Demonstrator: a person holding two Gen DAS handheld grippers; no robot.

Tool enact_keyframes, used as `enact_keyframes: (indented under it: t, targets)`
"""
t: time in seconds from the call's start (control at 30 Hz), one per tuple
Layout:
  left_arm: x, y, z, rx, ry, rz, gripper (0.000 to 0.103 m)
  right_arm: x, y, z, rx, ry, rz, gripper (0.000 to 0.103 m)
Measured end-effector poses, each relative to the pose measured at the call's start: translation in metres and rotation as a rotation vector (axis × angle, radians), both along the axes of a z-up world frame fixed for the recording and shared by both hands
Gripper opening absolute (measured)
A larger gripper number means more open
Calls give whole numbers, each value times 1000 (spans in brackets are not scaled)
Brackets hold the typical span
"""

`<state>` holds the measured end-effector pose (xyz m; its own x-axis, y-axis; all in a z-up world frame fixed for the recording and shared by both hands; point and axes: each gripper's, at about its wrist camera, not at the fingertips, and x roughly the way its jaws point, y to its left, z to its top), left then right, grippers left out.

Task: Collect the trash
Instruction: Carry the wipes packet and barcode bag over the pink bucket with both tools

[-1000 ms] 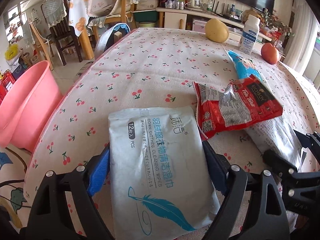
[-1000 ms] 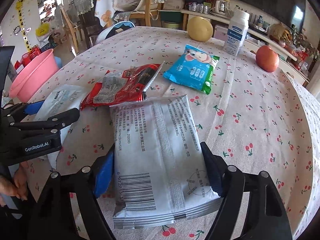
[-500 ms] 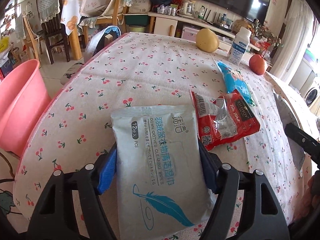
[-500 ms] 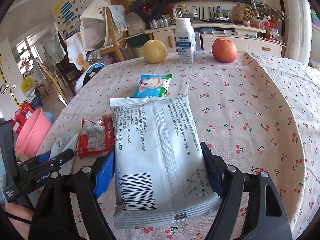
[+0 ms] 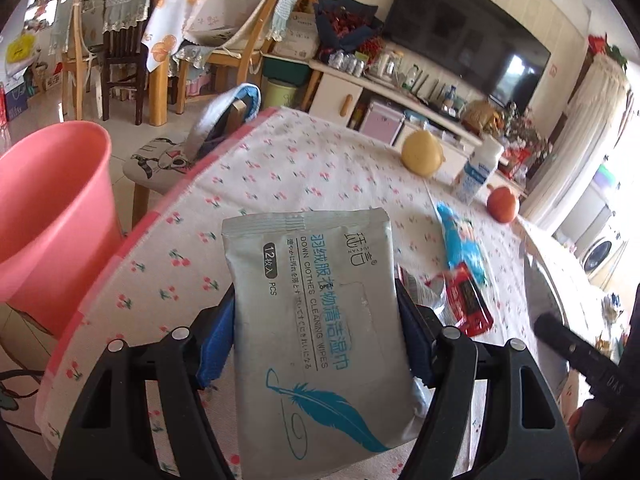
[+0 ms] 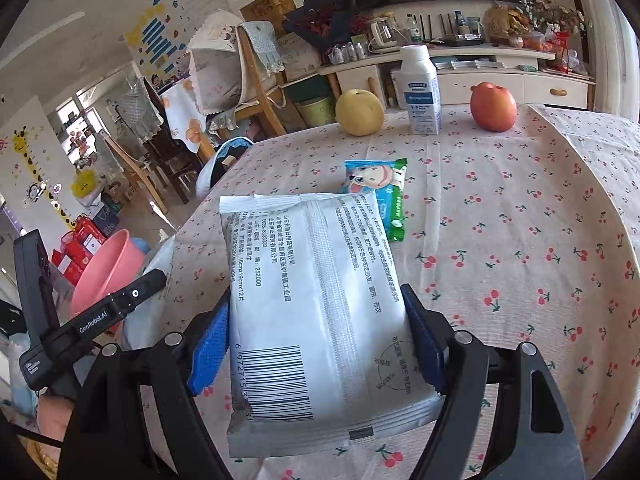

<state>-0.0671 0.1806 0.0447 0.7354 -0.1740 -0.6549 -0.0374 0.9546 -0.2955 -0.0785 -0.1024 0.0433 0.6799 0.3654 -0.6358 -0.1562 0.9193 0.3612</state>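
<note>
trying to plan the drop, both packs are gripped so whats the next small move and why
Probably swing the left hand-held gripper leftward over the pink tub: its wipes pack is clamped and off the table, and the tub stands open beside the table edge.

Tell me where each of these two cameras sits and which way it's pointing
Left wrist: on the left gripper, looking down along its fingers across the cherry-print table toward the pink basin; its jaws clamp a feather-print wipes pack; the other gripper's tip shows at right.
Right wrist: on the right gripper, facing the table's far edge, gripping a barcoded wipes pack; the left gripper and a hand show at left.
Shared: pear, milk bottle, apple, blue snack packet.
</note>
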Motion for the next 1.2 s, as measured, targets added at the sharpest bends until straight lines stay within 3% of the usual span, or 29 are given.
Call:
enact_keyframes:
  t: [0.5, 0.9, 1.2]
  targets:
    - [4, 106, 21, -79, -112, 248, 72, 22, 78, 13, 84, 26, 116, 78]
    - [2, 213, 9, -170, -98, 521, 72, 57, 222, 58, 74, -39, 353, 78]
    - [-5, 255, 8, -147, -116, 616, 72, 85, 319, 54, 47, -34, 481, 78]
